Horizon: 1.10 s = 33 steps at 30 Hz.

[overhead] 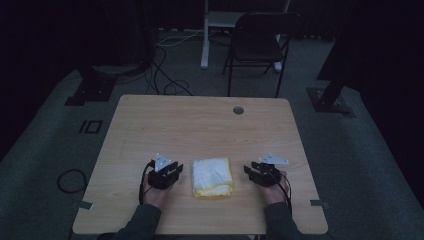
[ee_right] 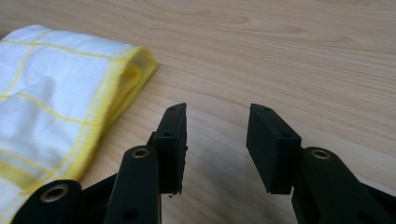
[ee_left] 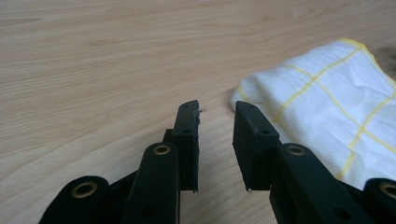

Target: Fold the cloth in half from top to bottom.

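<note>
1. Folded cloth (overhead: pixel 212 177), white with yellow grid lines and a yellow hem, lies flat on the wooden table (overhead: pixel 200 125), lower centre of the high view, near the table's near edge
2. Left gripper (overhead: pixel 172 170) sits just left of the cloth in the high view, held in the person's left hand (overhead: pixel 156 192); a gap of bare wood separates it from the cloth
3. Left gripper view: the left gripper (ee_left: pixel 216 109) has its jaws parted with only bare table between them; the cloth (ee_left: pixel 327 107) fills the right side of the frame, its nearest corner just beyond the right jaw tip, not touching as far as can be told
4. Right gripper (overhead: pixel 250 172) sits just right of the cloth in the high view, held in the right hand (overhead: pixel 274 192), also apart from it
5. Right gripper view: the right gripper (ee_right: pixel 217 112) has its jaws parted, a wider gap than the left's, nothing between them; the cloth (ee_right: pixel 56 102) lies at the left of the frame, folded yellow edge facing the left jaw
6. Background, upper part of the high view: dark folding chair (overhead: pixel 257 42), cables (overhead: pixel 165 75) on the grey floor (overhead: pixel 360 150)
</note>
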Each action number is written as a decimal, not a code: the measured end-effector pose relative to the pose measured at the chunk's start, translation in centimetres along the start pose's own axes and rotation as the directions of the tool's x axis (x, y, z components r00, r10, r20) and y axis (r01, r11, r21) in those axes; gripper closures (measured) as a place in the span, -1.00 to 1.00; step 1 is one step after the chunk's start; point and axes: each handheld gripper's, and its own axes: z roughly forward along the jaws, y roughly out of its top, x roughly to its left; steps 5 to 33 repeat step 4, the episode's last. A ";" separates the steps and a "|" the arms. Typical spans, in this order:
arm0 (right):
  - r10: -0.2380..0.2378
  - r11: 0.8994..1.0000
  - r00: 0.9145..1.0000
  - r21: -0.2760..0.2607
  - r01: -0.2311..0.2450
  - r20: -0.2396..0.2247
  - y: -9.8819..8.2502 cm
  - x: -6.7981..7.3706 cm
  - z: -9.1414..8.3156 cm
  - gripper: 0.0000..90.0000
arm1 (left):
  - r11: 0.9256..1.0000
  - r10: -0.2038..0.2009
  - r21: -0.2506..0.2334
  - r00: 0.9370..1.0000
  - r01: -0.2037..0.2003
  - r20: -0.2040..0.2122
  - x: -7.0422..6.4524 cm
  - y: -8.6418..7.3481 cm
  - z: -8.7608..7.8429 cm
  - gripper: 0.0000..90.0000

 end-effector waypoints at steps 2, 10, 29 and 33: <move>0.006 1.000 1.000 0.000 -0.006 0.014 0.0 -0.5 -0.1 0.29 | 1.000 -0.008 -0.006 1.000 0.008 -0.006 0.3 0.1 -0.2 0.58; 0.009 1.000 0.999 0.005 -0.009 0.031 0.1 -0.9 0.0 0.28 | 1.000 -0.009 -0.009 1.000 0.009 -0.009 0.4 0.1 -0.3 0.57; 0.009 1.000 0.999 0.005 -0.009 0.031 0.1 -0.9 0.0 0.28 | 1.000 -0.009 -0.009 1.000 0.009 -0.009 0.4 0.1 -0.3 0.57; 0.009 1.000 0.999 0.005 -0.009 0.031 0.1 -0.9 0.0 0.28 | 1.000 -0.009 -0.009 1.000 0.009 -0.009 0.4 0.1 -0.3 0.57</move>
